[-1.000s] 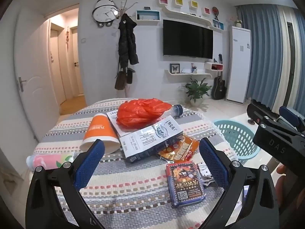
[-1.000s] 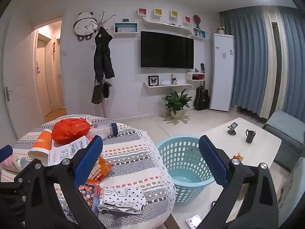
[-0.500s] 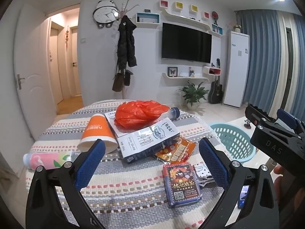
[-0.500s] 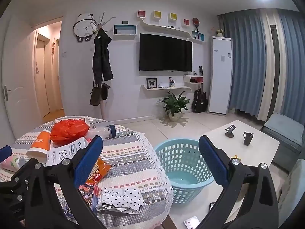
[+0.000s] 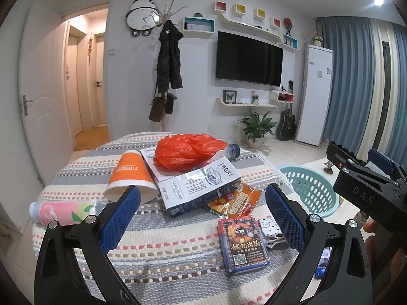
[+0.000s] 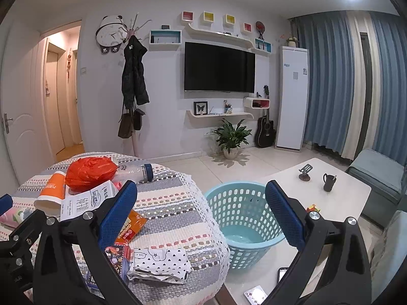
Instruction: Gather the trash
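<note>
Jaws on both tools stand spread wide with nothing between them: the left gripper hovers level above the near part of the striped tabletop, and the right gripper hangs off the tabletop's right edge, aimed across the room. Going from the left in the left wrist view, a pink-labelled bottle lies on its side at the near left edge, then an orange paper cup lies tipped with its mouth toward the camera, touching a white printed carton beside it. A crumpled red plastic bag sits on the carton's far end, with a clear bottle with a blue cap just beyond it to the right. An orange snack wrapper peeks out under the carton's near right corner, and a dark card box lies nearer, with a heart-print packet just to its right. Further right, on the floor beside the tabletop, stands a light blue basket. At the left view's right edge part of a hand shows under the right tool.
</note>
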The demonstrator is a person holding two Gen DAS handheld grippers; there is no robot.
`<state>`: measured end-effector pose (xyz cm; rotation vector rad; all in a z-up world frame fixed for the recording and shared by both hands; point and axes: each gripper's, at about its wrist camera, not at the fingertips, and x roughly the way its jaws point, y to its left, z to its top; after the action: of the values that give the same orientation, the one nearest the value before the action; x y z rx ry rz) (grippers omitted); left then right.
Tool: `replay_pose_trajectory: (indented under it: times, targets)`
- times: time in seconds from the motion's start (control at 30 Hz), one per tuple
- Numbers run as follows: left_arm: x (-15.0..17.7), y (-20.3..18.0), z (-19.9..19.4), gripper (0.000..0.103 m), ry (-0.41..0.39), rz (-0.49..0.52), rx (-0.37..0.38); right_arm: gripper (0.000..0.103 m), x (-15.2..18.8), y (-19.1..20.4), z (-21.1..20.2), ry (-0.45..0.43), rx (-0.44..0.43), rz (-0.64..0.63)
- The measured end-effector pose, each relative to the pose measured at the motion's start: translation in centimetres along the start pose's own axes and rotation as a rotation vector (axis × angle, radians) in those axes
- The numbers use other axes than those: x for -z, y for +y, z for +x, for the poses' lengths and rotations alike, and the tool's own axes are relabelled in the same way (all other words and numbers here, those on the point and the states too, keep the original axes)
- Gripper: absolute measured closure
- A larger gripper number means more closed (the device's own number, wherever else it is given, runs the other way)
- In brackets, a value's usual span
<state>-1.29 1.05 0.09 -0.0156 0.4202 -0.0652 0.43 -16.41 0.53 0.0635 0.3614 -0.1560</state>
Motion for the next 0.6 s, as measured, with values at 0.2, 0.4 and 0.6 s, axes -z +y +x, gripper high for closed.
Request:
replay_pose_trajectory:
  times: [0.2,0.4,0.6]
  targets:
    - [-0.18,0.56,0.06,0.008,0.009,-0.015,0.005,0.008,0.22,0.31,0.14,0.008,-0.004,-0.011]
    - [-0.15,0.6,0.21,0.008,0.013,-0.01,0.008,0.008,0.35,0.73,0.21,0.014,-0.016,-0.026]
    - [-0.25,0.55,0.35,0.008,0.019,-0.011,0.014,0.008,0.4,0.65,0.24,0.017,-0.022,-0.022]
